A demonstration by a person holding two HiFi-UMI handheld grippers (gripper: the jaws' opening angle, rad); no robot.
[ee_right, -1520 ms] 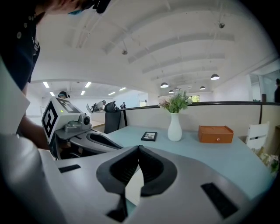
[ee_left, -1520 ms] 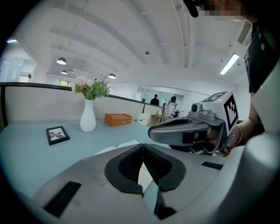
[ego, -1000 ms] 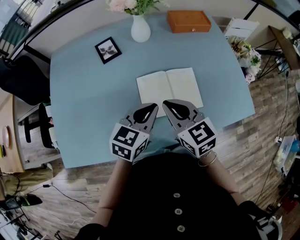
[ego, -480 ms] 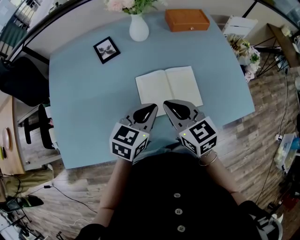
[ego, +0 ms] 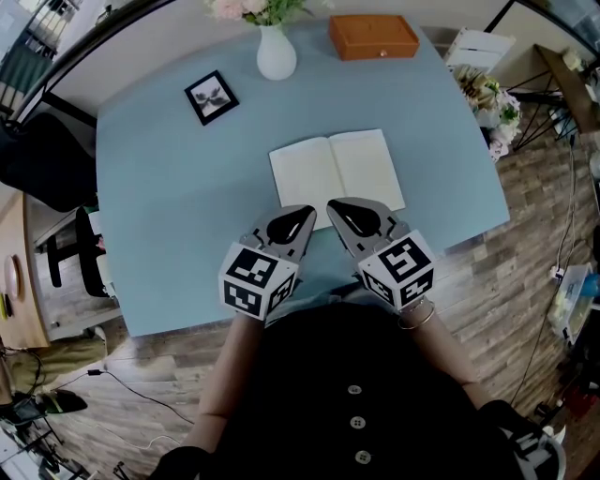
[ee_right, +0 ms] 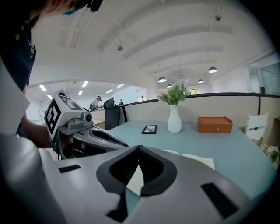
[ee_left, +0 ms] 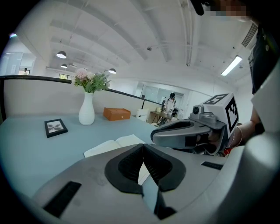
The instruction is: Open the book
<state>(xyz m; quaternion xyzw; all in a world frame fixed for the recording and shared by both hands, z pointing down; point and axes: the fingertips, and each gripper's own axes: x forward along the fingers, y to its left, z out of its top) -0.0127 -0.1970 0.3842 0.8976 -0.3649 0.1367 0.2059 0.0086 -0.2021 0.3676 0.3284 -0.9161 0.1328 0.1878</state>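
Pale blue table point(ego: 159, 206) fills the scene; the book point(ego: 336, 169) lies open on it, pages up, just ahead of both gripper tips; the left gripper point(ego: 307, 212) and right gripper point(ego: 332, 205) sit side by side, each with jaws pressed together on nothing; far beyond them a white vase point(ego: 276, 58) holds flowers point(ego: 251, 7); the wooden box point(ego: 372, 36) beside it is closed; since a second ago neither the grippers nor the book have moved
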